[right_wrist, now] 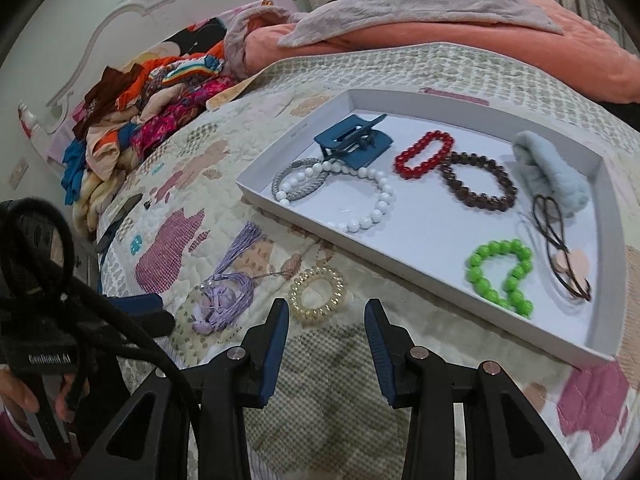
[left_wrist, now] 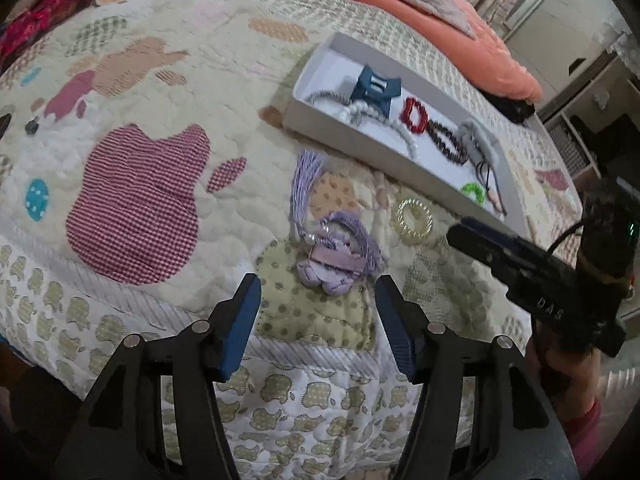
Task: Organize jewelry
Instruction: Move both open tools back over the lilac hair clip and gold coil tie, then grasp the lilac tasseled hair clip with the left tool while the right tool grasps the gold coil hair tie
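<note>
A white tray (right_wrist: 424, 248) on the quilt holds a blue claw clip (right_wrist: 354, 142), white bead bracelet (right_wrist: 370, 200), red bracelet (right_wrist: 422, 154), brown bracelet (right_wrist: 478, 182), green bracelet (right_wrist: 500, 270), a grey scrunchie and hair ties. On the quilt beside it lie a lilac tassel ornament (left_wrist: 334, 252) and a clear spiral hair tie (left_wrist: 413, 220). My left gripper (left_wrist: 318, 292) is open, just short of the lilac ornament, nothing between its fingers. My right gripper (right_wrist: 326, 312) is open just short of the spiral hair tie (right_wrist: 318, 294), holding nothing; it also shows as a dark body (left_wrist: 532, 276).
The quilt (left_wrist: 140, 200) with apple patches covers the bed. A pile of bright clothes (right_wrist: 160, 96) and an orange blanket (right_wrist: 440, 48) lie at the back. A small dark object (left_wrist: 31, 126) sits far left. A person's hand (right_wrist: 24, 396) holds the left tool.
</note>
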A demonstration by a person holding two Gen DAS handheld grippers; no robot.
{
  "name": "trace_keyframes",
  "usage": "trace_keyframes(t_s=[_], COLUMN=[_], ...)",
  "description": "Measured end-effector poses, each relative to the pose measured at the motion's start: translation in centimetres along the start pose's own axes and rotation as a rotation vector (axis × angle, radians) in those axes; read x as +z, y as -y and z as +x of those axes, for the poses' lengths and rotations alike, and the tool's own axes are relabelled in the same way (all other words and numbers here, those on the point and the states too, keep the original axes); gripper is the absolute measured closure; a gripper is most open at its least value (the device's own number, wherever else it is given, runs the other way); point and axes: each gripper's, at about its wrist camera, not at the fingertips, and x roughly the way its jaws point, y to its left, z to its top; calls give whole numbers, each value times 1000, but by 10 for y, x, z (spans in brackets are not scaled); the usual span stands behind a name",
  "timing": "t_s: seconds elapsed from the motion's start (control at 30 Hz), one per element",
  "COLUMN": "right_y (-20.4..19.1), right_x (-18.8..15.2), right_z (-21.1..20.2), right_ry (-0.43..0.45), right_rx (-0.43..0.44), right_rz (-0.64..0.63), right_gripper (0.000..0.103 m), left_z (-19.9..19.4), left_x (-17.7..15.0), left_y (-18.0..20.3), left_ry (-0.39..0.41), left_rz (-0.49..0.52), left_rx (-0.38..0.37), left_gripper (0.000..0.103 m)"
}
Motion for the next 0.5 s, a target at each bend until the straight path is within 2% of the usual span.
trace_keyframes(t_s=[0.17,0.27,0.5], right_y=[-2,-1,5], right_x=[4,5,8], right_z=[12,21,37], right_ry=[-6,-16,-23], right_rx=[4,6,31], right_rz=[-26,-34,-13], right_gripper=[65,65,65], left_z=[12,17,37], left_x=[1,5,12], left_y=[0,-2,12], left_ry=[-16,-18,-23], left_rz=[16,-4,48], left_rx=[45,27,39], left_gripper=[44,44,44])
